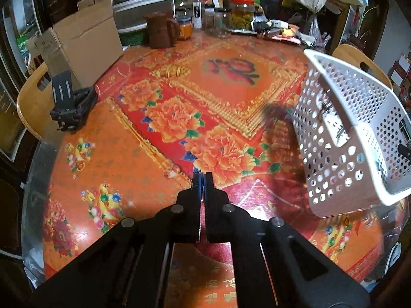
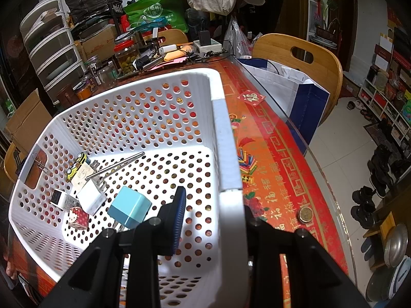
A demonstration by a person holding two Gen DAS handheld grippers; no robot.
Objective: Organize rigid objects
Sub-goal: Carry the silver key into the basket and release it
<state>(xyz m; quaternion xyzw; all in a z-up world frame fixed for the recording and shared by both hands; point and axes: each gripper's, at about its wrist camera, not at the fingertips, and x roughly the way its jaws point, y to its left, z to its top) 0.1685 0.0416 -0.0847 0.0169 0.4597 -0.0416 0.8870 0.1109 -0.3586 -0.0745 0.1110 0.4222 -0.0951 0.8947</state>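
Observation:
My left gripper (image 1: 203,175) is shut with nothing between its blue pads, hanging above the red flowered tablecloth (image 1: 159,118). To its right the white perforated basket (image 1: 346,138) sits tilted in that view. In the right wrist view my right gripper (image 2: 215,205) is shut on the basket's right rim (image 2: 226,138), one finger (image 2: 179,205) inside and the other hidden outside. Inside lie a light blue charger cube (image 2: 129,209), a white plug (image 2: 92,195), a yellow toy car (image 2: 75,165), a Hello Kitty box (image 2: 78,217), a metal rod (image 2: 115,165) and a white adapter (image 2: 60,197).
A black clip-like stand (image 1: 72,105) lies at the table's left edge beside a cardboard box (image 1: 84,48). A brown jug (image 1: 160,29) and jars (image 1: 240,12) crowd the far side. A coin (image 2: 305,214) rests near the glass edge. Wooden chairs (image 2: 303,59) flank the table.

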